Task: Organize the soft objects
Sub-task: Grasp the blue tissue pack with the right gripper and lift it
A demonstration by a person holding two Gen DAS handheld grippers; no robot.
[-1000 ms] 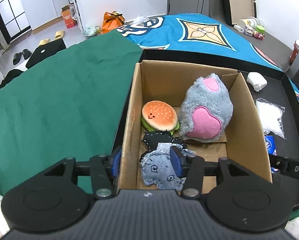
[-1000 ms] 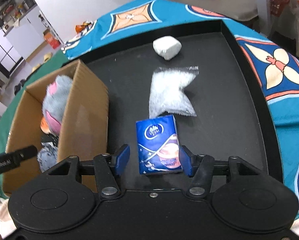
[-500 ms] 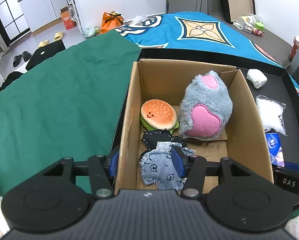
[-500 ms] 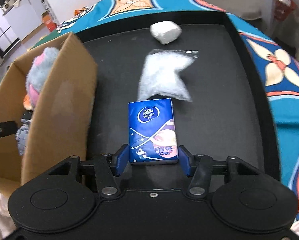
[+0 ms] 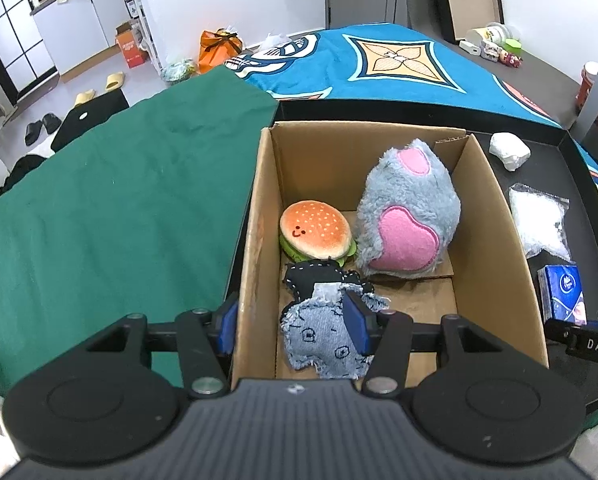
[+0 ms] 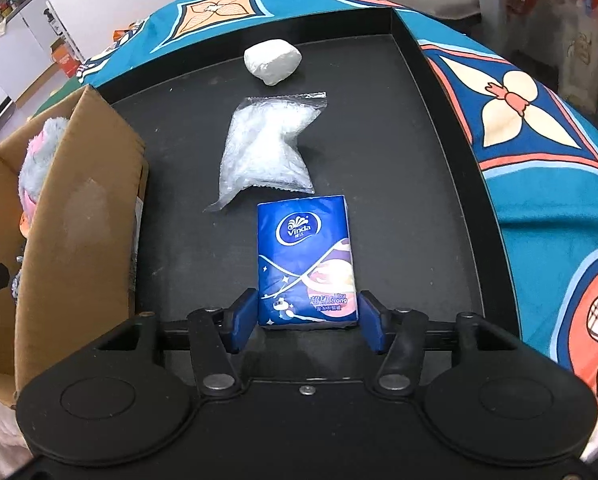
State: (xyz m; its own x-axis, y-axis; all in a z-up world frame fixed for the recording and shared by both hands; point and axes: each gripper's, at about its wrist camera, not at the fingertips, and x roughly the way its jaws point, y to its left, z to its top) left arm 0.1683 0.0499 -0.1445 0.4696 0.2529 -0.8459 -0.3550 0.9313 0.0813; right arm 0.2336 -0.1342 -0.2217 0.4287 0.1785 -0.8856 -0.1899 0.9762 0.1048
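Note:
A cardboard box holds a burger plush, a grey and pink plush and a denim patch toy. My left gripper is open and straddles the box's left wall, above the denim toy. My right gripper is open with its fingers on either side of a blue tissue pack that lies on the black tray. The tissue pack also shows in the left wrist view. A clear bag of white filling and a white lump lie further back.
The box stands left of the tissue pack on the tray. A green cloth covers the table left of the box. A blue patterned cloth lies beyond the tray's right rim.
My right gripper has moved forward and squared up, so the tissue pack now sits between its fingers. My left gripper has barely moved.

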